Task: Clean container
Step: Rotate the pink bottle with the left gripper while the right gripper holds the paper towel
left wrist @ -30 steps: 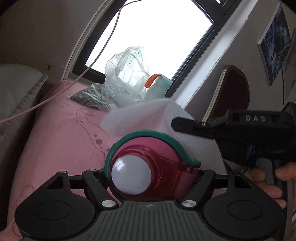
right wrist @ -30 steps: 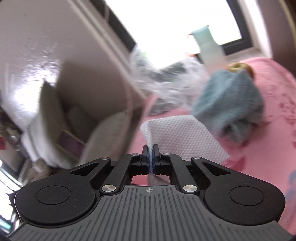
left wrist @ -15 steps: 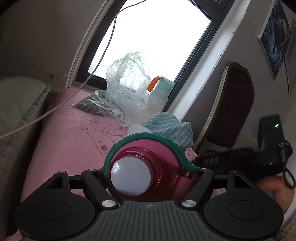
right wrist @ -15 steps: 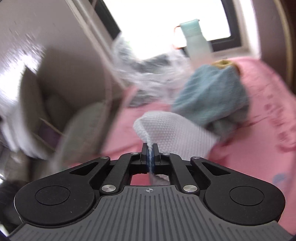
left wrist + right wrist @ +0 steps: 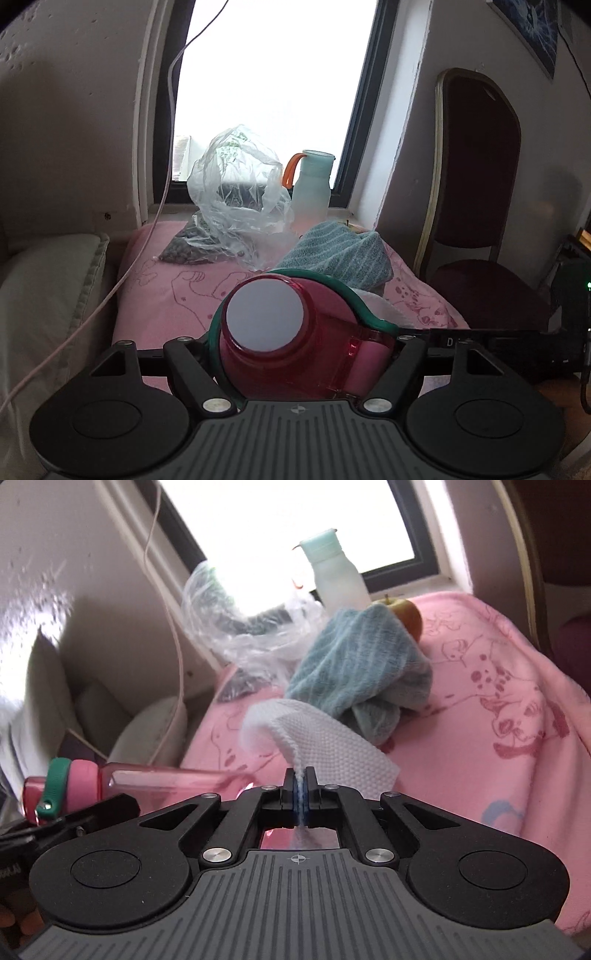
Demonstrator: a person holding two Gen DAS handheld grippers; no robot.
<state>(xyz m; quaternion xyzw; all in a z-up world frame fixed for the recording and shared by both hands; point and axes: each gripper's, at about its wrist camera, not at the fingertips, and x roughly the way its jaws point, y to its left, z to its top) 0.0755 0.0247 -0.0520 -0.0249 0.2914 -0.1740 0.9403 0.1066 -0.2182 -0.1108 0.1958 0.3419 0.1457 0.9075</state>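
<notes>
Pink cartoon-print blanket covers the surface ahead of me, running back to a bright window and its sill. Along that far edge sit a crumpled clear plastic bag, a pale mint bottle with an orange loop, a bunched teal towel and an apple just behind it, so the back is crowded while the near blanket lies open. A dark chair bounds the right side, a grey cushion and a hanging white cable the left. My left gripper is clamped on the red container, its jaws closing further on it; the container lies on its side, lifted off the blanket, lid end with green strap toward the gripper. My right gripper is pinched tight on a white paper towel, which hangs beside the container's clear body.
</notes>
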